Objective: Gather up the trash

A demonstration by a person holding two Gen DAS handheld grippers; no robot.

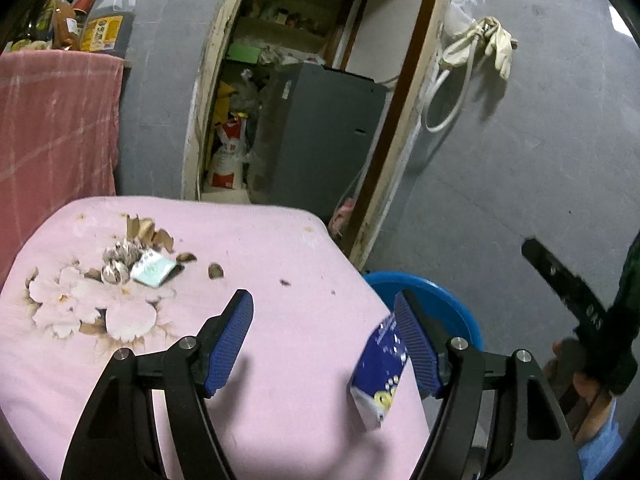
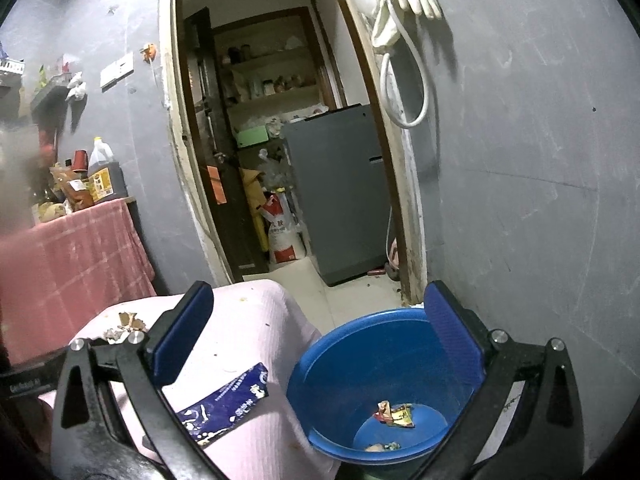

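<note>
My left gripper [image 1: 323, 304] hangs open over a table under a pink flowered cloth [image 1: 280, 248]. A blue and white wrapper [image 1: 380, 372] sits at the table's right edge, close against the inner side of the right pad [image 1: 414, 340], and the left pad is well clear of it. In the right wrist view the same wrapper [image 2: 224, 408] lies flat on the cloth. Crumpled paper [image 1: 118, 264], a pale green packet [image 1: 154, 268] and brown scraps lie further back. My right gripper [image 2: 318, 296] stands wide open and empty above a blue basin [image 2: 320, 392] that holds crumpled wrappers [image 2: 394, 414].
The blue basin [image 1: 460, 312] stands on the floor just right of the table. A doorway behind opens on a grey fridge [image 2: 340, 192] and sacks. At the left, a red-checked cloth [image 1: 56, 128] covers a counter with bottles. A hose and gloves [image 2: 404, 4] hang on the grey wall.
</note>
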